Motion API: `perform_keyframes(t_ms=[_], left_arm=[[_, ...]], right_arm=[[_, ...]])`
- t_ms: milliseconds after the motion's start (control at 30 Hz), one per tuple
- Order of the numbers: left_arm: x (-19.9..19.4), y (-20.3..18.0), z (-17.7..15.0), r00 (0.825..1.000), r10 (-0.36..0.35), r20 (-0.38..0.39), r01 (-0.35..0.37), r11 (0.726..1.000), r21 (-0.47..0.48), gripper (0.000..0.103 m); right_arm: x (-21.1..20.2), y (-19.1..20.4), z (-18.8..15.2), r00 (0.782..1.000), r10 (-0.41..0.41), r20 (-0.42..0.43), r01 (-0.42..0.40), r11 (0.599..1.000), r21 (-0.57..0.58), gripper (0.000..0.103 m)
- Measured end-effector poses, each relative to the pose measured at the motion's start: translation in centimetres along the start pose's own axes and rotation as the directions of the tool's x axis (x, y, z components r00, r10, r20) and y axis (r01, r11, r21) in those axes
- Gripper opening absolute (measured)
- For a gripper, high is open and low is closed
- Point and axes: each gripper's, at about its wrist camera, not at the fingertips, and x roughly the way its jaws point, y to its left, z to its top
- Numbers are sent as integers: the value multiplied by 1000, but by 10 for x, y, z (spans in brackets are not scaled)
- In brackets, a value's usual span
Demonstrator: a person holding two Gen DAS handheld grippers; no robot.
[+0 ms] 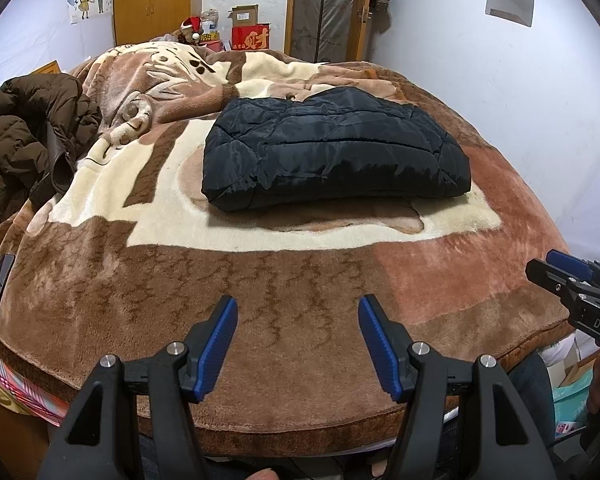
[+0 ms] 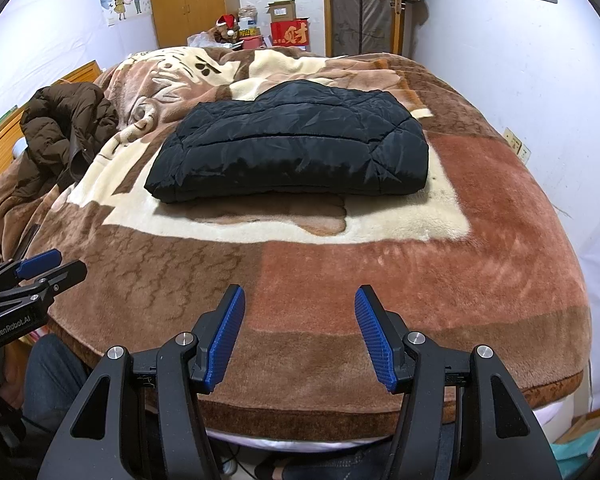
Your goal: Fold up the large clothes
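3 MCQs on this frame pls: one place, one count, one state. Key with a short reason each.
1. Where does the brown jacket lie relative to the black jacket?
A. To its left
B. On top of it
C. To its right

2. How many jackets are on the blanket?
A. One
B. Two
C. Three

3. What state is the black jacket in?
A. Spread flat with sleeves out
B. Folded into a compact bundle
C. Held up by a gripper

Key:
1 A, it is heaped apart at the bed's left edge.
2 B, one brown, one black.
3 B, it lies as a neat block; left gripper and right gripper have open, empty jaws.
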Motion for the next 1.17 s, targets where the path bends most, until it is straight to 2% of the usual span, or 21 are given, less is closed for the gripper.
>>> perform_keyframes(t_ms=[767, 1167], left_arm=[[-2, 1, 1, 1000, 21, 3, -21, 1000, 20, 65], [-5, 1, 1, 1000, 5, 7, -5, 1000, 20, 65]], right_arm=[[0, 0, 0, 1000, 1, -1, -1, 1000, -2, 58], [2, -1, -4, 1000, 1, -1, -1, 1000, -1, 58]])
